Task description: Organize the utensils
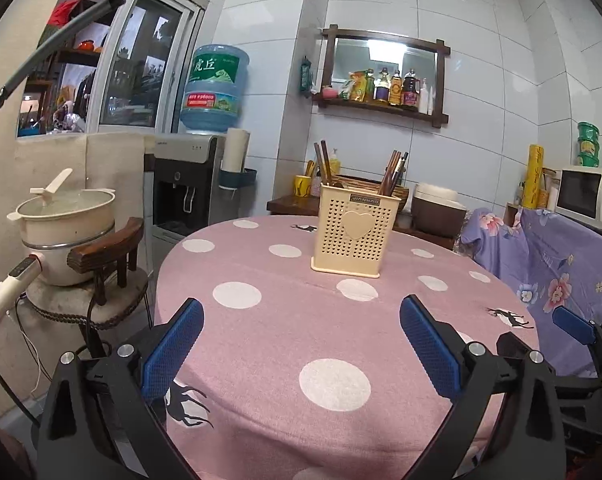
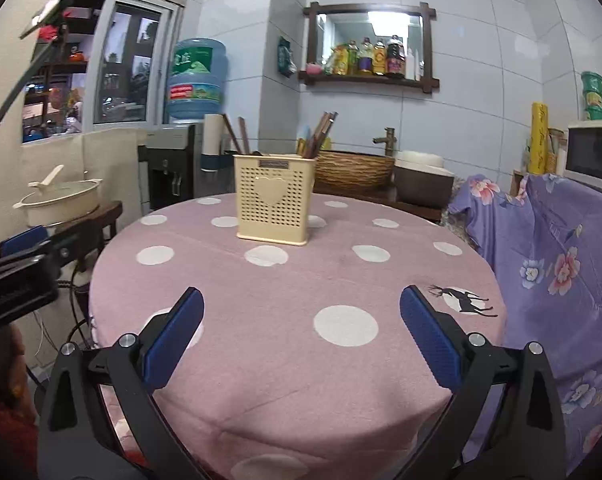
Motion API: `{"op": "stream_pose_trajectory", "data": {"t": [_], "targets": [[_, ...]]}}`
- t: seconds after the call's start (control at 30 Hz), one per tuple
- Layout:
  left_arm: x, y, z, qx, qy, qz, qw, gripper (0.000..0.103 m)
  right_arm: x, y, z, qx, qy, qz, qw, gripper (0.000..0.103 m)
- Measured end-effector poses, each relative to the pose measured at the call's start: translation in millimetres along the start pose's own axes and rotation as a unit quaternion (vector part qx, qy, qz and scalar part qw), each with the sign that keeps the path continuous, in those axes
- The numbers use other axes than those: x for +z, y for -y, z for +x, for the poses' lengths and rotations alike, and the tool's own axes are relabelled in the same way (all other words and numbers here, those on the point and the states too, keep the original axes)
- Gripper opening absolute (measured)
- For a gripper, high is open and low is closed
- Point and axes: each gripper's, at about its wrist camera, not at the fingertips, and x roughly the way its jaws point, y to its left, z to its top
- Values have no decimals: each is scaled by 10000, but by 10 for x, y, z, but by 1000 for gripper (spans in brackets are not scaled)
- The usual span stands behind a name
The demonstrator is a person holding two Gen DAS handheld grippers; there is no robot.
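Observation:
A cream perforated utensil holder (image 1: 351, 232) with a heart on its front stands upright near the far side of the round table (image 1: 285, 320), which wears a pink cloth with white dots. Brown chopsticks (image 1: 393, 174) lean out of its right side and more sticks (image 1: 324, 162) rise from its left. In the right wrist view the same holder (image 2: 274, 200) sits left of centre. My left gripper (image 1: 301, 308) is open over the near part of the table, with nothing between its blue pads. My right gripper (image 2: 301, 296) is open too, also with nothing between its pads, well short of the holder.
A cream pot (image 1: 67, 216) rests on a dark wooden chair at the left, beside a water dispenser (image 1: 189, 184). Behind the table are a woven basket (image 2: 353, 168) and a brown bowl (image 2: 423, 182). A purple flowered cloth (image 2: 549, 260) covers furniture at the right, under a microwave (image 1: 589, 194).

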Motion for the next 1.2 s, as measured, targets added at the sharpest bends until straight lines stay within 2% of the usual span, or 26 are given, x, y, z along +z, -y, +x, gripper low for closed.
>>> {"op": "stream_pose_trajectory", "data": {"t": [0.4, 1.2], "targets": [[-44, -38, -181, 53, 151, -121, 9998, 98, 17, -10, -170, 79, 161, 31, 9998, 97], [-44, -24, -233, 93, 121, -126, 9998, 98, 30, -8, -218, 40, 234, 37, 9997, 97]]}}
